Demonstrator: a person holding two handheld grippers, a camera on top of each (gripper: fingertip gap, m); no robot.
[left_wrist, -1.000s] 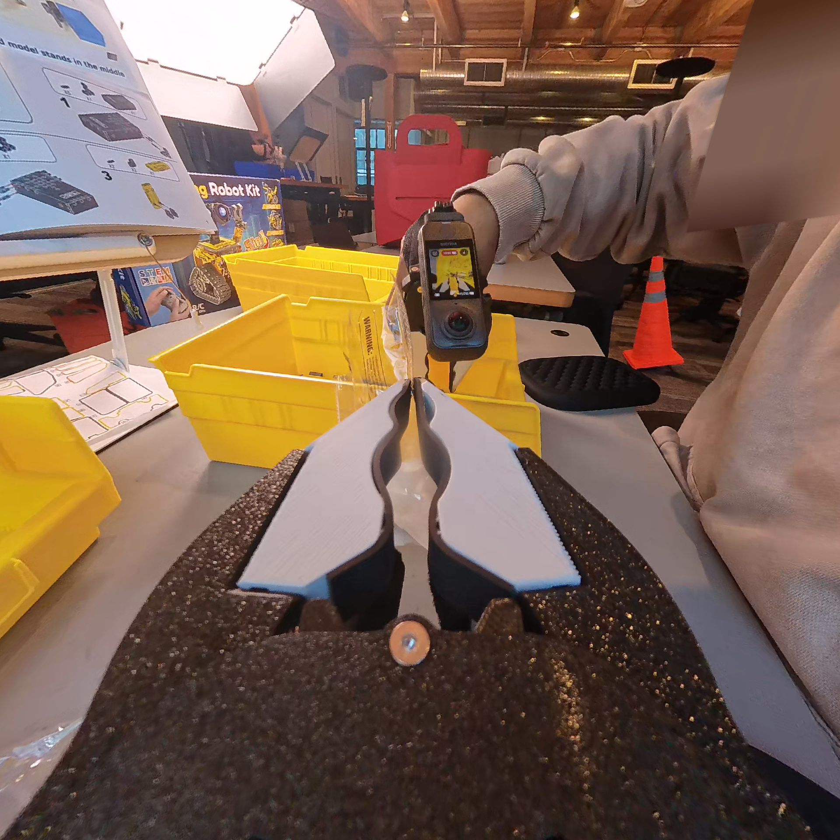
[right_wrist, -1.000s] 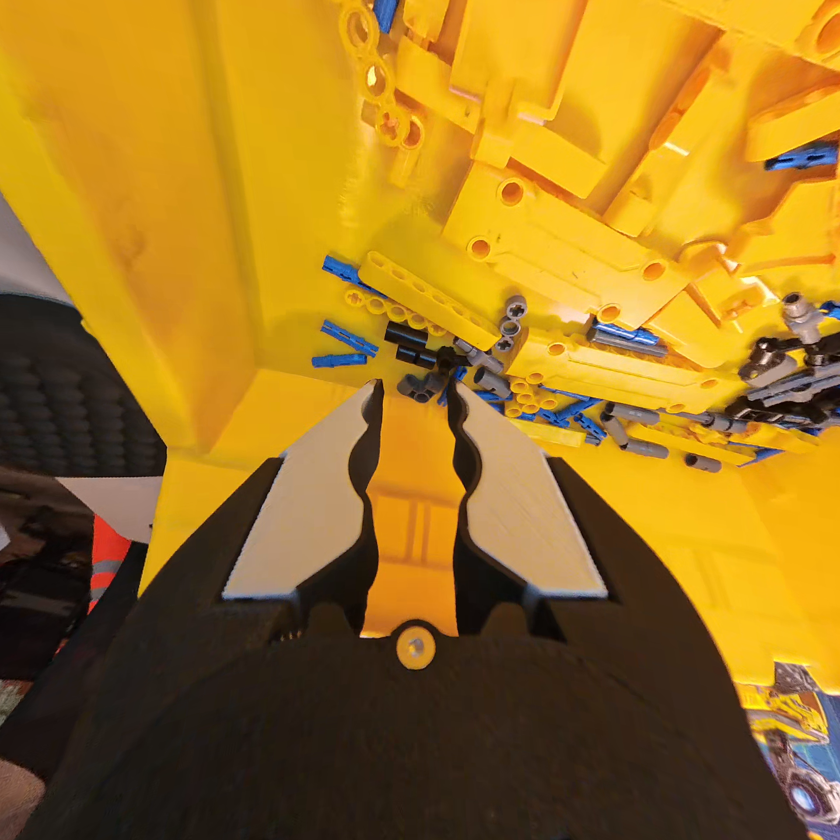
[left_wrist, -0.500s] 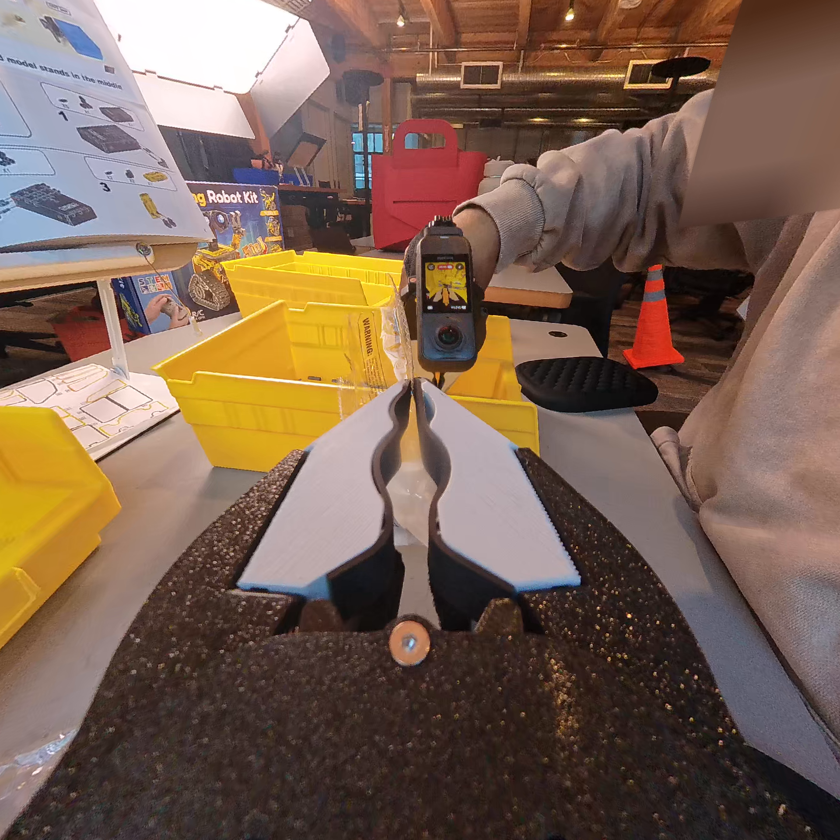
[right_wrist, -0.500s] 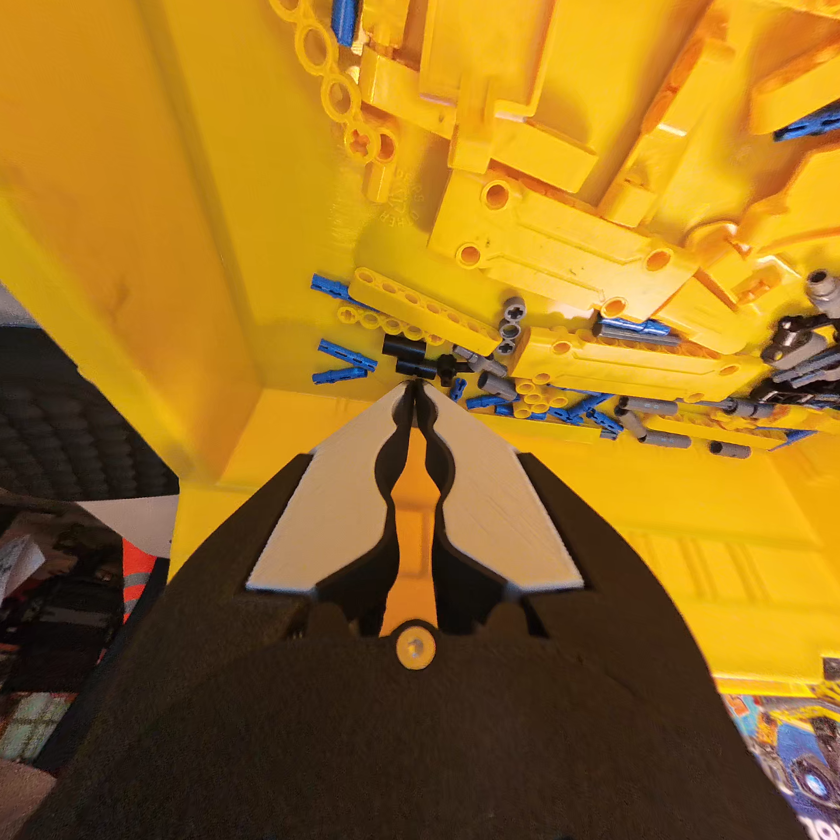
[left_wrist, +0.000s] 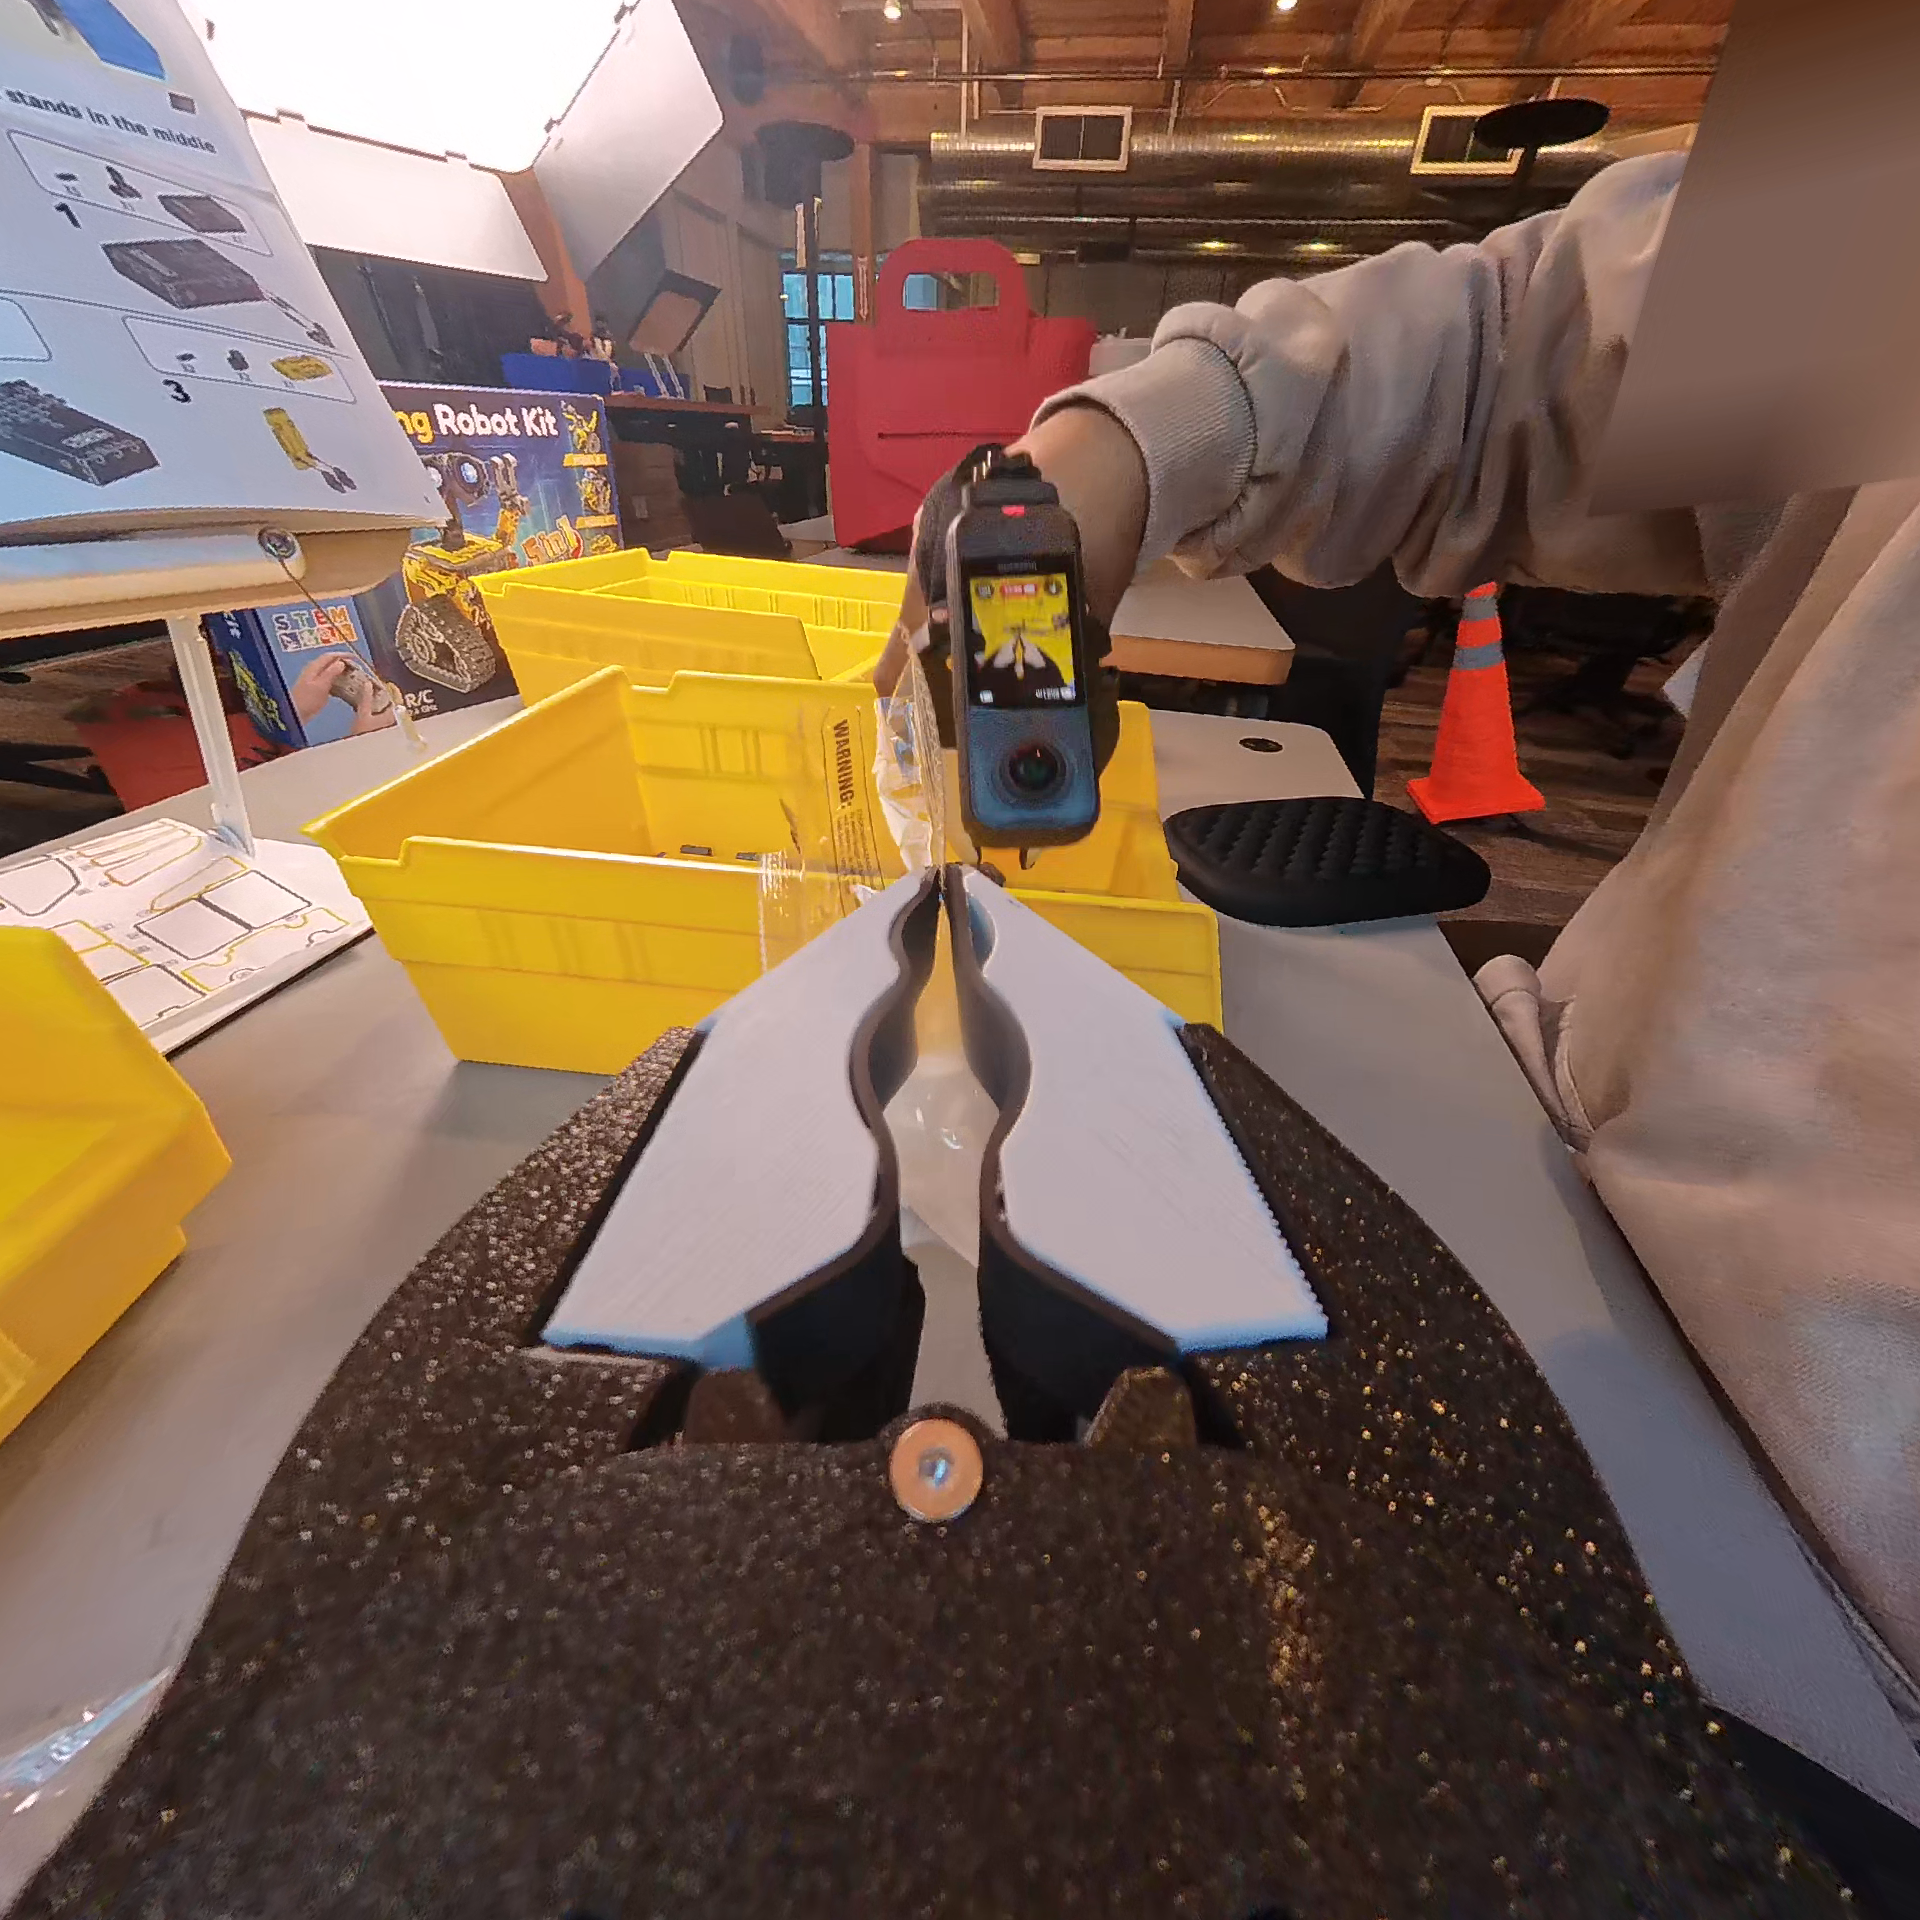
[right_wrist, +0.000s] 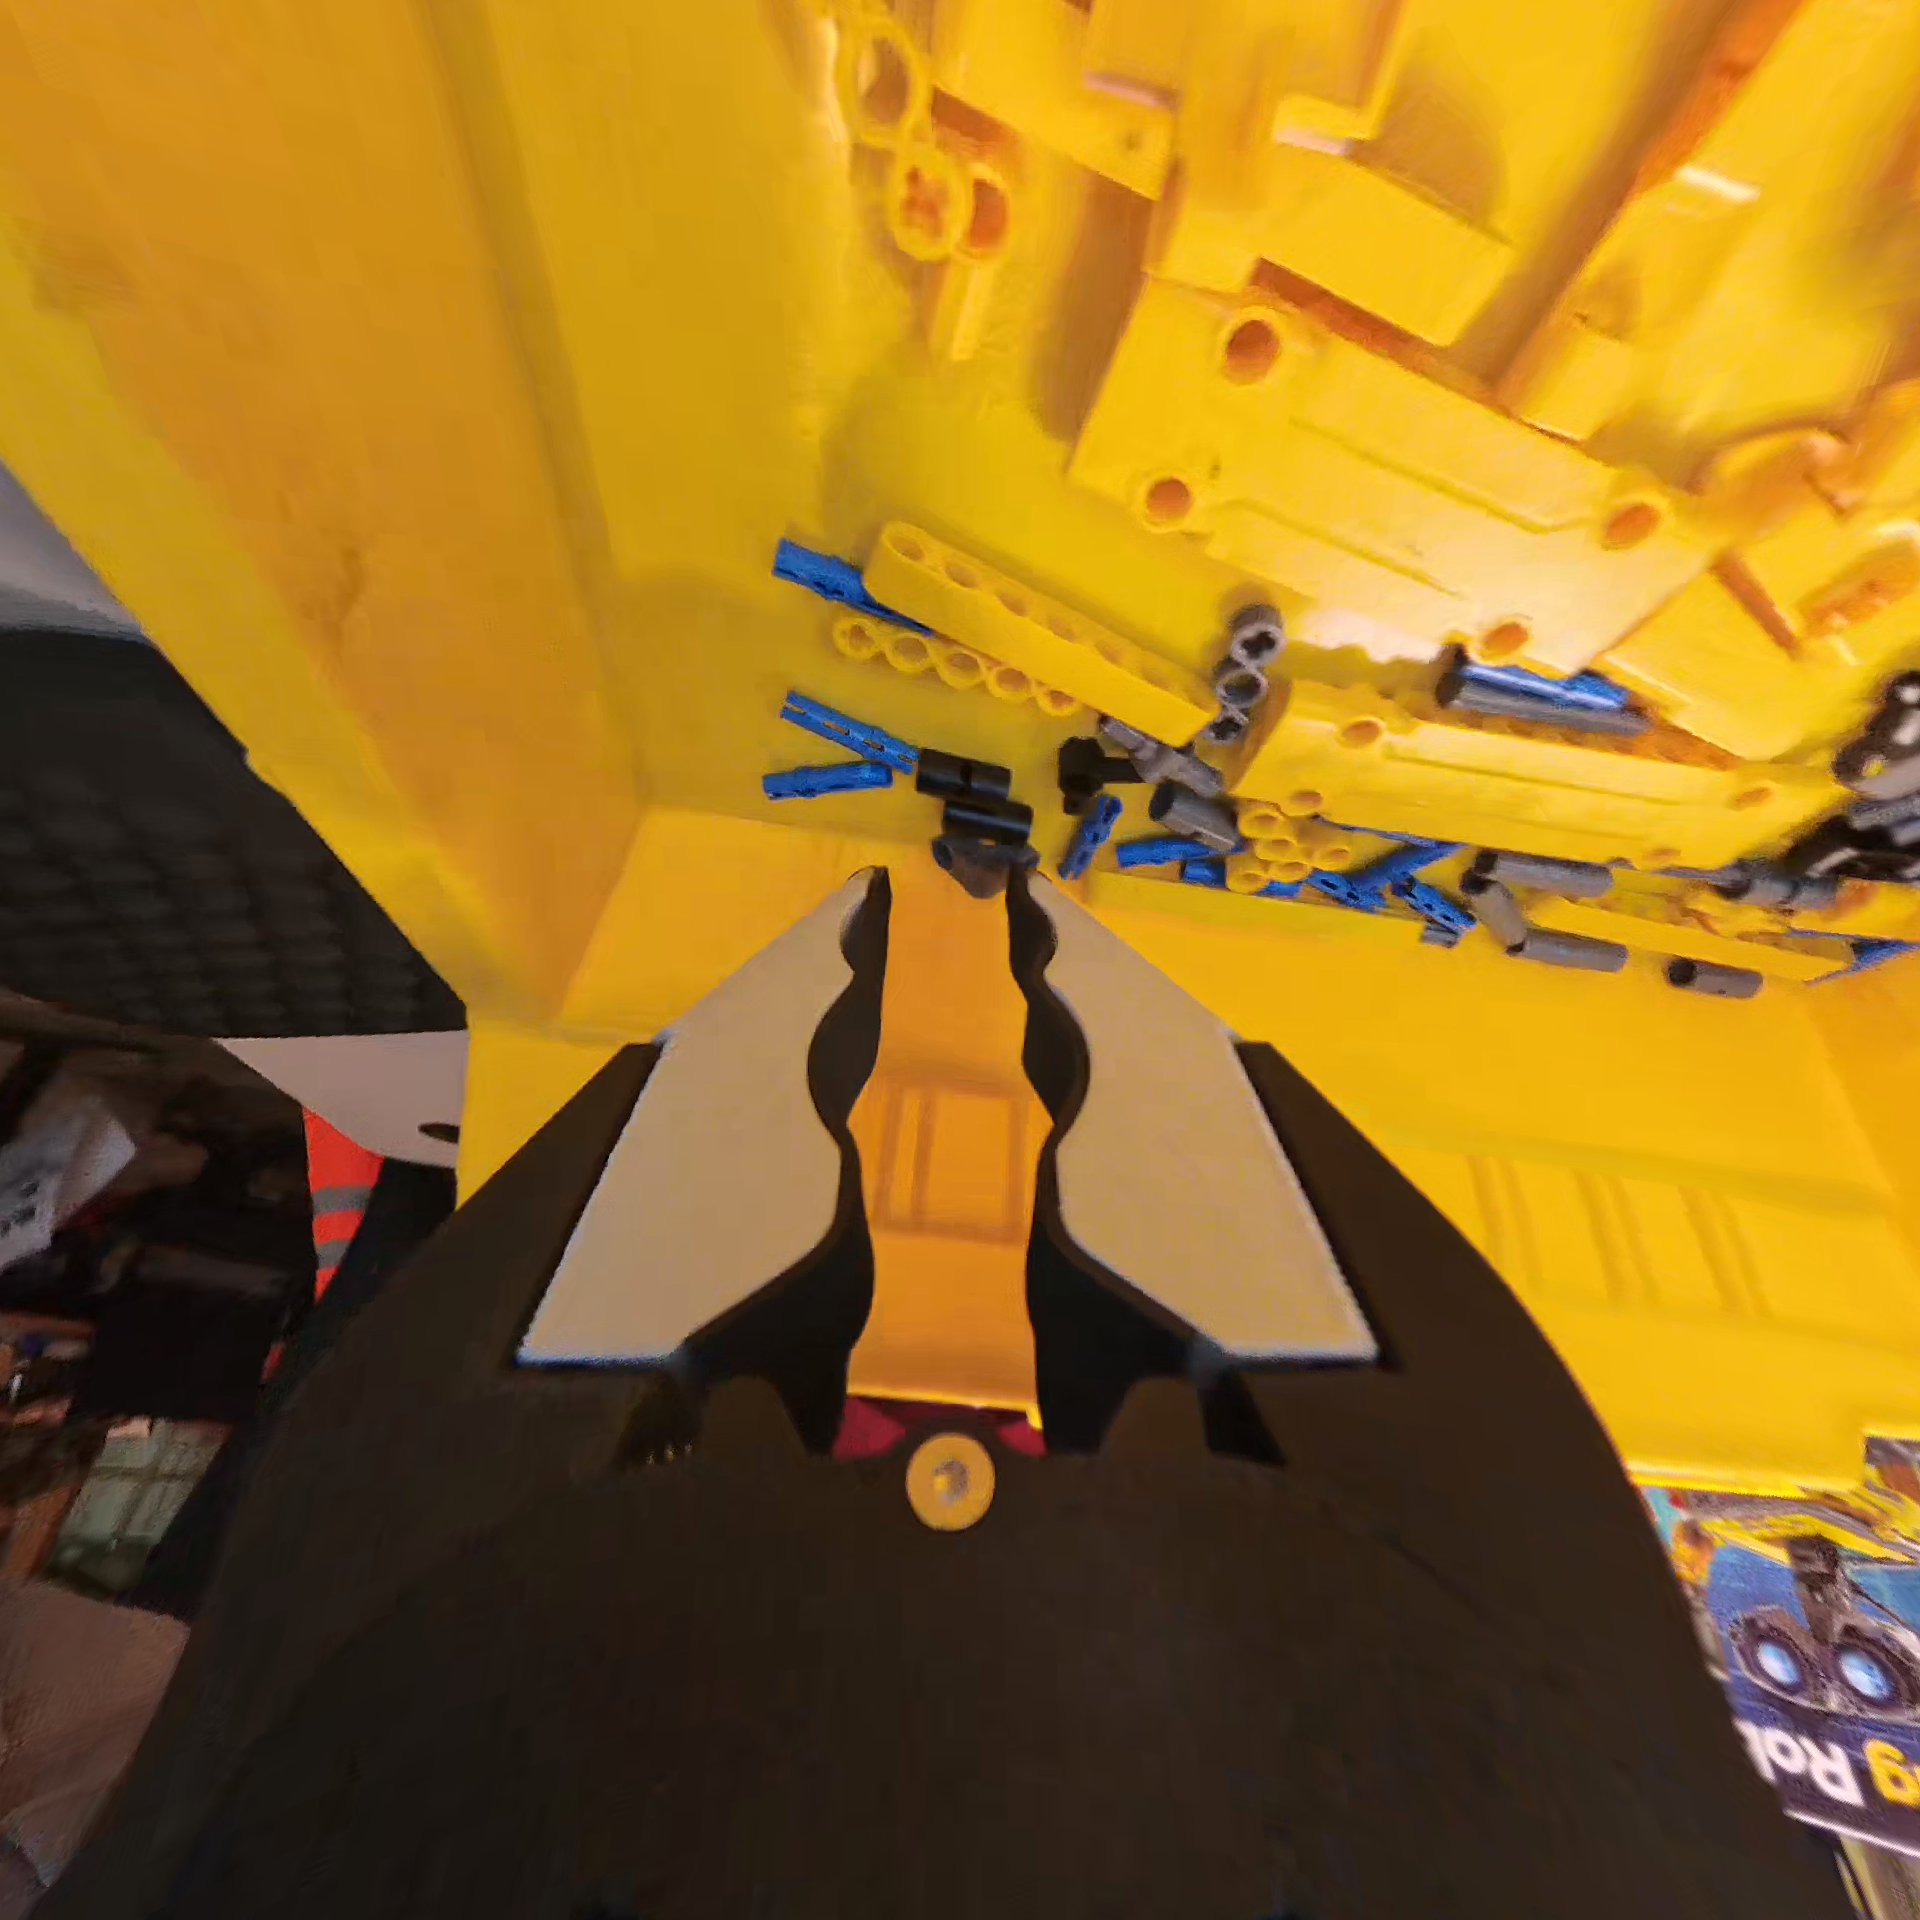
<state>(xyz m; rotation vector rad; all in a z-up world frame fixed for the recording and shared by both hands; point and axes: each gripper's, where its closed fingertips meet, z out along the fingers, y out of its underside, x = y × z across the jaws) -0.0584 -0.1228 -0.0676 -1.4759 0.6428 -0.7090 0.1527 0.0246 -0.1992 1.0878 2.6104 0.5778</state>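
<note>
Since half a second ago our right gripper (right_wrist: 948, 883) has spread its fingers again, from nearly together to apart, with a small dark grey connector piece (right_wrist: 979, 871) between the tips; we cannot tell whether it is gripped. We hang over the near corner of the yellow bin (right_wrist: 343, 436), where yellow beams (right_wrist: 1039, 644), blue pins (right_wrist: 831, 779) and black connectors (right_wrist: 966, 774) lie on its floor. Our left gripper (left_wrist: 943, 883) is clamped on a clear plastic bag (left_wrist: 873, 810) above the grey table (left_wrist: 343, 1132), just before the bin's near wall
</note>
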